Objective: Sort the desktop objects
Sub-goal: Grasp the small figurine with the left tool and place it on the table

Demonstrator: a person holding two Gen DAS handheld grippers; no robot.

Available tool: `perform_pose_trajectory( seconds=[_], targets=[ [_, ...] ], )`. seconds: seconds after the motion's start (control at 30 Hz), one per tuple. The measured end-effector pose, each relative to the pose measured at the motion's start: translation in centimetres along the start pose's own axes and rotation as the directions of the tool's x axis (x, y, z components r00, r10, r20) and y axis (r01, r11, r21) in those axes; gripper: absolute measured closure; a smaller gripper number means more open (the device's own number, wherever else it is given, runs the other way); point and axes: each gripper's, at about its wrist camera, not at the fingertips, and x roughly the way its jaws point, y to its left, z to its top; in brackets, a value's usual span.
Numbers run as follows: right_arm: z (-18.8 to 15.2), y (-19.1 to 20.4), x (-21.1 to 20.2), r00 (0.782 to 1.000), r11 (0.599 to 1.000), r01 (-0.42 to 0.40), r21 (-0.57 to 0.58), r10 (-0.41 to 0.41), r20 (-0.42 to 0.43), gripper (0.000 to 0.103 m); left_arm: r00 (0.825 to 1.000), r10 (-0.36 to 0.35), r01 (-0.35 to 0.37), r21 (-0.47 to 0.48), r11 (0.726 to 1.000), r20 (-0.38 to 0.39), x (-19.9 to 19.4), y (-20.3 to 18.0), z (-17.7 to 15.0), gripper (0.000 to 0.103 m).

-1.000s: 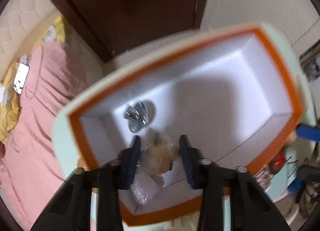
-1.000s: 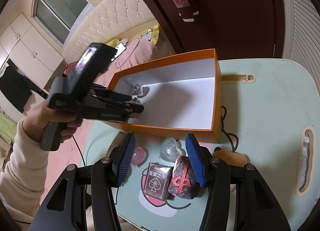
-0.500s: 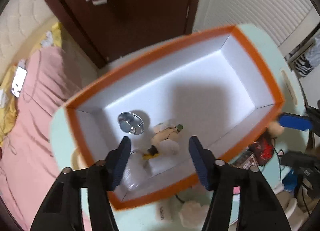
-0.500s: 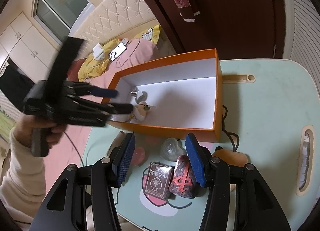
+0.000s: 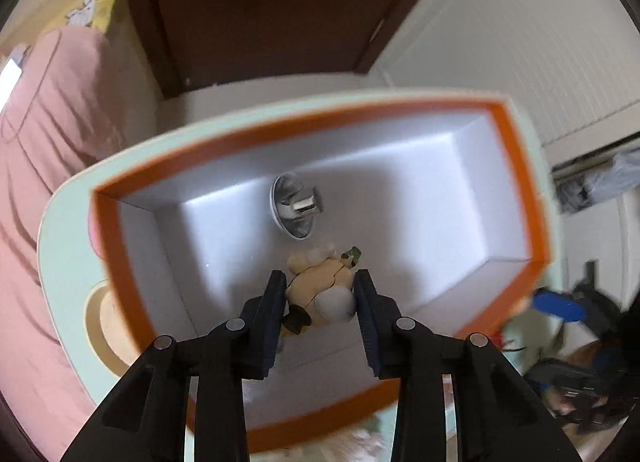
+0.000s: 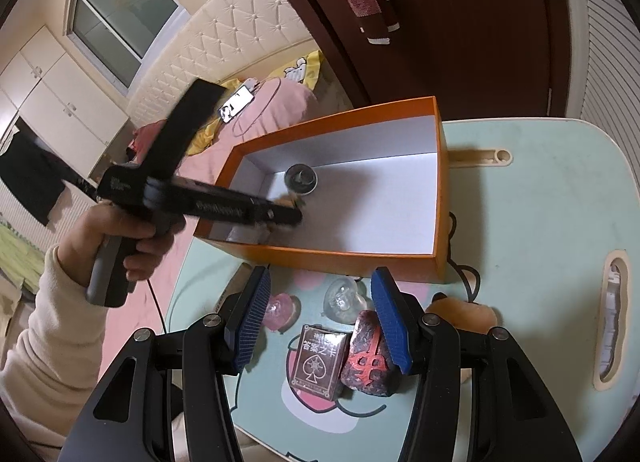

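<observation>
An orange box (image 5: 108,238) with a white inside stands on the pale green table (image 6: 540,222). In it lie a shiny metal piece (image 5: 296,208) and a small cream toy figure (image 5: 320,290). My left gripper (image 5: 320,282) reaches into the box with its fingers on both sides of the toy; the jaws touch or nearly touch it. It also shows in the right wrist view (image 6: 296,216). My right gripper (image 6: 320,294) is open and empty above a clear heart (image 6: 344,298), a pink heart (image 6: 280,308), a card box (image 6: 318,360) and a dark red stone (image 6: 370,362).
The orange box's near wall (image 6: 340,260) stands just beyond the right gripper. An orange plush (image 6: 468,312) lies right of the stone with a black cable (image 6: 466,274). A slot (image 6: 612,310) is cut in the table's right side. A pink bed (image 6: 260,110) lies beyond.
My left gripper let go of the toy and pulled back, then moved down into the box again and closed around the toy. My right gripper has stayed still.
</observation>
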Motion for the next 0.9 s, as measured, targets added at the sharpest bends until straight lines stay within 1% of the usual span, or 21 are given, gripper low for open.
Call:
perform_pose_trajectory(
  seconds=[0.1,0.17,0.27,0.37,0.47,0.53,0.63,0.7,0.73,0.77,0.8,0.83,0.9],
  targets=[
    [0.0,0.0,-0.1,1.000,1.000,-0.002,-0.002,0.002,0.002,0.049,0.997,-0.032,0.028,0.052,0.998,0.071,-3.3,-1.7,-1.1,0.070],
    [0.0,-0.1,-0.2,1.000,1.000,-0.001,0.000,0.001,0.005,0.049,0.994,-0.064,0.055,0.098,0.994,0.093,-5.2,-3.5,-2.7,0.070],
    [0.1,-0.5,-0.4,1.000,1.000,0.007,0.012,-0.007,0.016,0.049,0.992,-0.089,0.074,0.153,0.985,0.090,-5.9,-5.2,-5.1,0.070],
    [0.2,-0.7,-0.7,1.000,1.000,0.011,0.019,-0.011,0.024,0.049,0.990,-0.137,0.129,0.159,0.979,0.043,-4.4,-6.0,-7.9,0.070],
    [0.2,-0.7,-1.0,0.999,1.000,0.012,0.022,-0.012,0.030,0.049,0.989,-0.148,0.148,0.148,0.978,-0.008,-1.7,-6.1,-10.2,0.070],
    [0.2,-0.7,-1.1,0.999,1.000,0.012,0.022,-0.013,0.030,0.049,0.987,-0.157,0.162,0.134,0.978,-0.043,0.2,-6.0,-10.9,0.070],
    [0.2,-0.6,-1.1,1.000,1.000,0.012,0.017,-0.013,0.028,0.049,0.987,-0.148,0.155,0.113,0.981,-0.071,2.7,-5.9,-11.7,0.070],
    [0.2,-0.4,-1.0,1.000,1.000,0.013,0.011,-0.013,0.026,0.049,0.989,-0.134,0.139,0.099,0.985,-0.055,3.3,-5.7,-11.8,0.070],
    [0.2,-0.3,-0.9,1.000,1.000,0.012,0.009,-0.012,0.023,0.049,0.990,-0.137,0.139,0.088,0.986,-0.028,3.1,-5.6,-11.8,0.066],
    [0.3,-0.2,-0.8,1.000,1.000,0.011,0.006,-0.011,0.019,0.049,0.991,-0.132,0.132,0.080,0.988,0.002,2.8,-5.5,-11.8,0.053],
    [0.3,-0.1,-0.6,1.000,1.000,0.005,0.004,-0.005,0.011,0.049,0.991,-0.126,0.123,0.076,0.990,0.037,2.4,-5.4,-11.8,0.044],
    [0.4,0.1,-0.4,1.000,1.000,-0.002,0.003,0.002,0.001,0.049,0.990,-0.118,0.111,0.079,0.991,0.080,1.7,-5.4,-12.0,0.033],
    [1.0,0.6,0.3,0.999,0.999,-0.032,-0.001,0.032,-0.034,0.049,0.981,-0.106,0.094,0.083,0.992,0.162,0.5,-5.3,-12.2,0.031]
  ],
)
